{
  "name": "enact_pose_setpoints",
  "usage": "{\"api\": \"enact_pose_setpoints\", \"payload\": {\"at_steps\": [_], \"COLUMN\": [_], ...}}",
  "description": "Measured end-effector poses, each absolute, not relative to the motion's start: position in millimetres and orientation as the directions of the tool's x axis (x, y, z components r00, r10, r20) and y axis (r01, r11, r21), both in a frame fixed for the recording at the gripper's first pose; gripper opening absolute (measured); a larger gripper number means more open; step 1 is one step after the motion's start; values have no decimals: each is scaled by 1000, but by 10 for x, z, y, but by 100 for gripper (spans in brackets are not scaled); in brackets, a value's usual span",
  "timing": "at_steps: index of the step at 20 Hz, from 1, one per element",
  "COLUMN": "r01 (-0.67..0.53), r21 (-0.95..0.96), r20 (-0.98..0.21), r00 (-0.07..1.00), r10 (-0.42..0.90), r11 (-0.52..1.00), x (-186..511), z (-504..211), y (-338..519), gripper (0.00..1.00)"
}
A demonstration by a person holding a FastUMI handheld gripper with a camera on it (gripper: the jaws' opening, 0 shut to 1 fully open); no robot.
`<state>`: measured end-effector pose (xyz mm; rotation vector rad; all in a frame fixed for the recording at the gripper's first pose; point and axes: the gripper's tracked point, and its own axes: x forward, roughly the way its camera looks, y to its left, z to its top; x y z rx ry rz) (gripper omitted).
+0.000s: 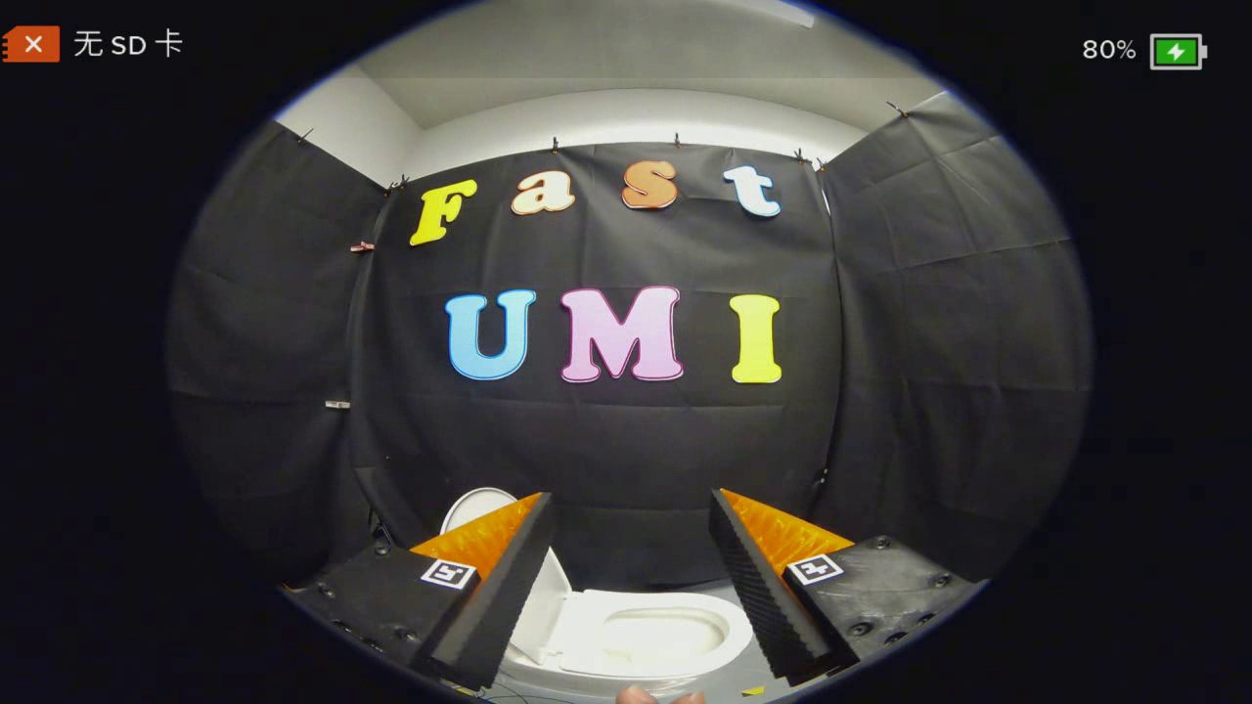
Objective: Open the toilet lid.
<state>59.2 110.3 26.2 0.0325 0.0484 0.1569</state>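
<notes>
1. My claw [631,548] is spread wide, its fingers [489,596] holding nothing.
2. Below and between them sits the toilet [636,640], its seat down and bowl showing.
3. The toilet lid [533,606] stands raised, partly behind one finger.
4. Black cloth [626,450] hangs beyond.

My gripper [634,508] has two wedge-shaped fingers [499,587] with ribbed inner pads, standing apart; each dark mount carries round screws and one square black-and-white marker [449,573]
</notes>
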Motion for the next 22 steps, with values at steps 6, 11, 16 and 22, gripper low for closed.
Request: {"api": "enact_pose_setpoints", "payload": {"at_steps": [6,11,16,22], "r01": [-154,-154,-150,-153], "r21": [36,37,42,36], "r20": [-49,-45,-44,-47], "r00": [987,987,987,987], "r10": [155,155,152,155], "r11": [988,987,988,988], "x": [596,582,572,568], "z": [256,265,274,263], "y": [1102,1109,1088,1111], "gripper": [99,99,100,100]}}
